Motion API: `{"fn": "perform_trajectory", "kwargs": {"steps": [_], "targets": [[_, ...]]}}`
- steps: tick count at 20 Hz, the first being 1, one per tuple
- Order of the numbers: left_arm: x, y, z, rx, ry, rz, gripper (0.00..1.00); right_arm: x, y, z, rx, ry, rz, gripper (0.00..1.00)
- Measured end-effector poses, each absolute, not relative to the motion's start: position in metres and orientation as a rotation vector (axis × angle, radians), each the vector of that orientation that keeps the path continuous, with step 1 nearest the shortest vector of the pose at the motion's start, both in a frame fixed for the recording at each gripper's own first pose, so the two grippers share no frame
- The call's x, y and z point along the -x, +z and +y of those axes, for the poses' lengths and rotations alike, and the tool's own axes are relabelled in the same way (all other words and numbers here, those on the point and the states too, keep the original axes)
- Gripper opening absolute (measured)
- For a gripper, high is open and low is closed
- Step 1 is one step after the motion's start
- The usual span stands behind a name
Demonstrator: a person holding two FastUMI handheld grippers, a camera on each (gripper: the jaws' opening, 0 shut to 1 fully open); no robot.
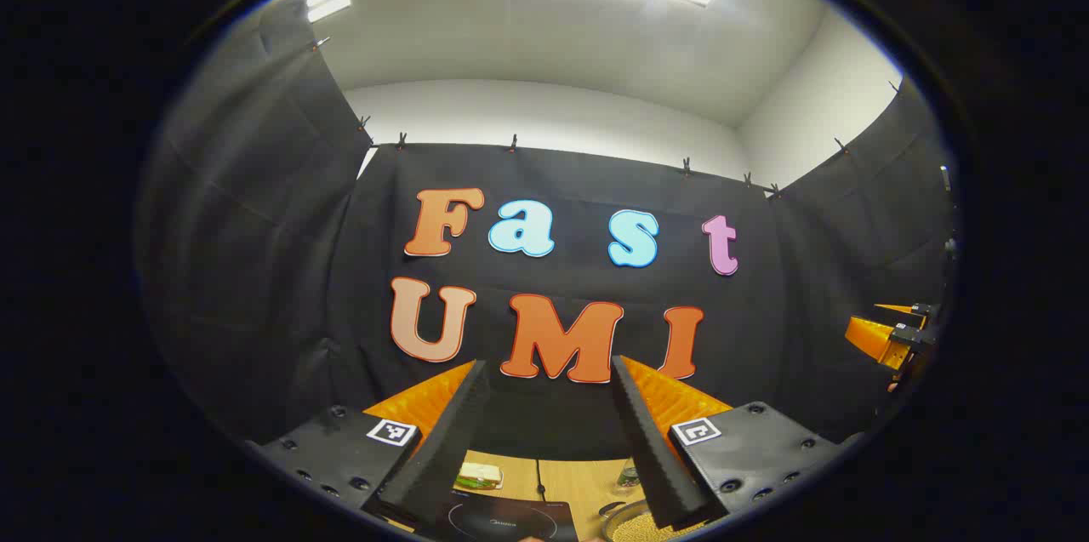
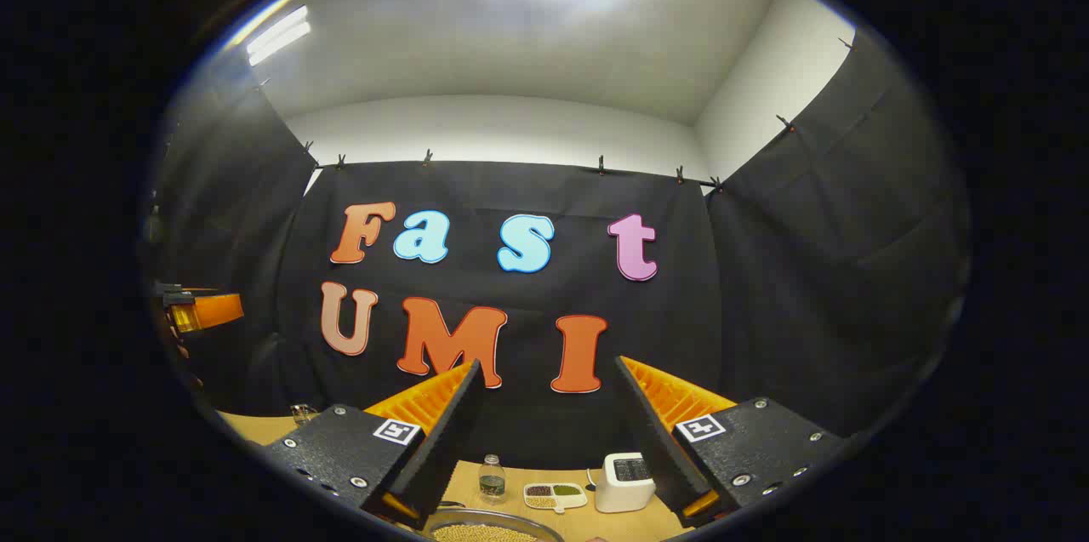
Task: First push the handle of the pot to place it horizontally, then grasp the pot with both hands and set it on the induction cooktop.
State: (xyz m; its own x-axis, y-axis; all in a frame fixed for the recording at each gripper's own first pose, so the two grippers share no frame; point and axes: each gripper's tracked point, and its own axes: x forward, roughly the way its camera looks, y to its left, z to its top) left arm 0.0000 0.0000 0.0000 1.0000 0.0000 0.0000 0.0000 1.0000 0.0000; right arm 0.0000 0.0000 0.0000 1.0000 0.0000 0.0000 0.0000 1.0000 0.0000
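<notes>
Left gripper view first: the left tongs (image 1: 549,406) are held apart, nothing between them, raised and aimed at the booth wall. Just below them the dark induction cooktop (image 1: 509,521) is seen on the wooden table (image 1: 587,482), and beside it, at the lower edge, the pot (image 1: 638,525) is caught, its bowl full of small pale grains. Its handle cannot be made out from here. Behind the cooktop a small dish (image 1: 478,476) is set, and far off at the right edge the other gripper is glimpsed.

Right gripper view now: the right tongs (image 2: 549,406) are likewise spread wide and empty, lifted above the table. The pot's rim is seen directly beneath them. Farther back a small bottle (image 2: 491,478), a divided tray (image 2: 555,495) and a white appliance (image 2: 625,481) are lined up.

Judged from this, nothing is grasped yet and the handle push is still to be done. Both tongs will need to be tipped down and lowered toward the pot, and the handle found before any nudge is made.
</notes>
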Motion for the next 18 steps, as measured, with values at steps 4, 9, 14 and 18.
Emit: {"fn": "perform_trajectory", "kwargs": {"steps": [4, 9, 14, 18], "targets": [[-0.004, -0.004, -0.001, 0.009, 0.005, -0.003, 0.93, -0.002, -0.006, -0.005, -0.001, -0.005, 0.008, 0.94], [-0.010, -0.010, -0.011, 0.003, -0.007, 0.000, 0.94, -0.005, -0.009, -0.014, -0.010, -0.018, 0.012, 0.93], [-0.010, -0.029, -0.024, 0.013, -0.035, 0.063, 0.93, -0.006, -0.011, -0.014, -0.023, -0.014, 0.017, 0.93], [-0.013, -0.028, -0.013, -0.006, 0.007, 0.041, 0.93, -0.007, -0.016, -0.010, -0.026, 0.000, 0.027, 0.93]]}}
